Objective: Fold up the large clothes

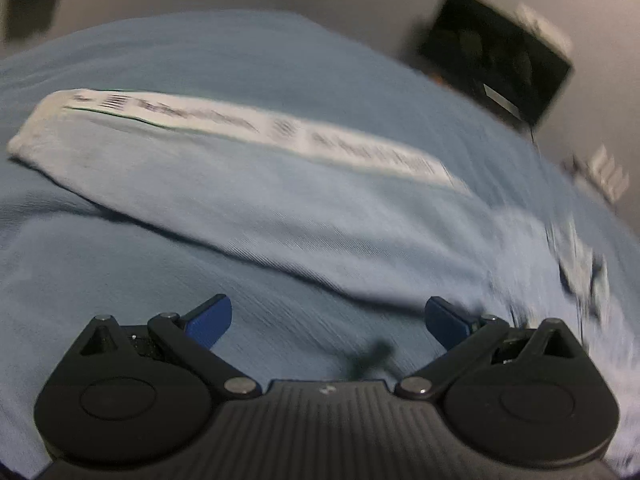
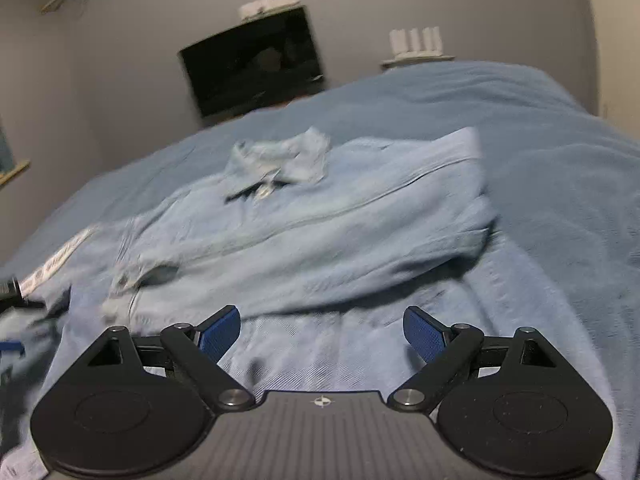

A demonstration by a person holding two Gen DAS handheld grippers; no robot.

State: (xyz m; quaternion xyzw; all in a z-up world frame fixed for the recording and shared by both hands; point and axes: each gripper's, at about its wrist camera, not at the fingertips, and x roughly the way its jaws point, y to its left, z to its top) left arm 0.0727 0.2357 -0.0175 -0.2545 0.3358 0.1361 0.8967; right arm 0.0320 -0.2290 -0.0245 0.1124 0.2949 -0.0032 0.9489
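A light blue collared jacket point(image 2: 320, 224) lies spread on a blue bed cover point(image 2: 560, 168). Its right side is folded in over the body and its collar point(image 2: 280, 156) points to the far wall. A sleeve point(image 1: 248, 200) with a white printed band point(image 1: 280, 128) lies across the left wrist view. My left gripper point(image 1: 328, 320) is open and empty just above the fabric beside that sleeve. My right gripper point(image 2: 322, 332) is open and empty over the jacket's lower hem. The left gripper's tip shows at the left edge of the right wrist view point(image 2: 10, 288).
A dark screen point(image 2: 256, 64) hangs on the grey wall beyond the bed; it also shows in the left wrist view point(image 1: 496, 56). A small white shelf point(image 2: 416, 46) sits on the wall to its right. The bed cover point(image 1: 200, 48) extends around the jacket.
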